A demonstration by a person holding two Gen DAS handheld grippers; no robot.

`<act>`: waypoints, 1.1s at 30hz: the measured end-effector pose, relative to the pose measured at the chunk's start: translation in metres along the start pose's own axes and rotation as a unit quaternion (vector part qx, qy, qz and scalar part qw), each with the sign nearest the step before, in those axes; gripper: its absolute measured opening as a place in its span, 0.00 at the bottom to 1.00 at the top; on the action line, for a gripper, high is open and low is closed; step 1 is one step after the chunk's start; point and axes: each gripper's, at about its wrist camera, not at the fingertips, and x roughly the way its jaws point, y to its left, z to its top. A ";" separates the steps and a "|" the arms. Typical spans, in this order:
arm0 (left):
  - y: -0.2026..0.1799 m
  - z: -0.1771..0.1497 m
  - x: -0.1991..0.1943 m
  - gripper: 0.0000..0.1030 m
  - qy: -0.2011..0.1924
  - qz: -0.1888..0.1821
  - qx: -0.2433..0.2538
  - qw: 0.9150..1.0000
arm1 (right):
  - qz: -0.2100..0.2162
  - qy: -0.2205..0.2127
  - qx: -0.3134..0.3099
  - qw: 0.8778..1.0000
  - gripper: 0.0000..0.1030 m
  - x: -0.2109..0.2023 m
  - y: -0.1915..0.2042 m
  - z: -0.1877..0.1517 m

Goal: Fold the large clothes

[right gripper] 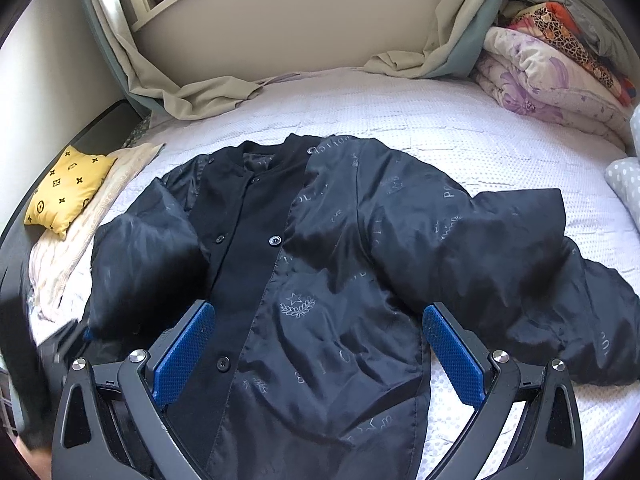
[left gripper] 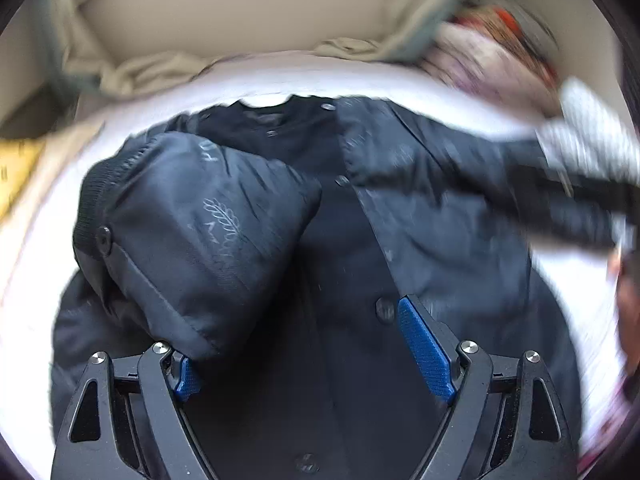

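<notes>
A large dark navy jacket (right gripper: 320,280) lies on a white bedspread (right gripper: 460,128), lining side up, with its collar at the far side. Its left sleeve (left gripper: 192,232) is folded in over the body and rests over the left finger of my left gripper (left gripper: 296,344), whose jaws stand wide apart. Its right sleeve (right gripper: 540,272) lies spread out to the right. My right gripper (right gripper: 316,344) hovers open and empty above the jacket's lower front. The left wrist view is blurred by motion.
A yellow patterned cushion (right gripper: 68,188) lies on a cream cloth at the bed's left edge. Folded quilts (right gripper: 540,72) are stacked at the far right. Curtains (right gripper: 192,96) drape onto the bed at the back. A spotted pillow (right gripper: 624,176) sits at the right edge.
</notes>
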 end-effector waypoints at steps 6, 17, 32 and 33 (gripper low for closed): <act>-0.037 -0.020 0.010 0.86 -0.022 0.094 0.122 0.988 | -0.016 0.000 0.003 1.000 1.00 0.002 0.001 0.000; -0.039 -0.021 0.012 0.86 -0.025 0.107 0.151 0.982 | 0.077 0.045 -0.025 0.996 0.81 0.001 0.035 0.034; -0.071 -0.046 0.010 0.85 -0.072 0.121 0.281 0.949 | 0.153 0.173 -0.236 0.944 0.80 0.078 0.176 0.050; -0.074 -0.048 0.010 0.86 -0.074 0.123 0.293 0.945 | 0.148 0.176 -0.243 0.943 0.80 0.081 0.178 0.047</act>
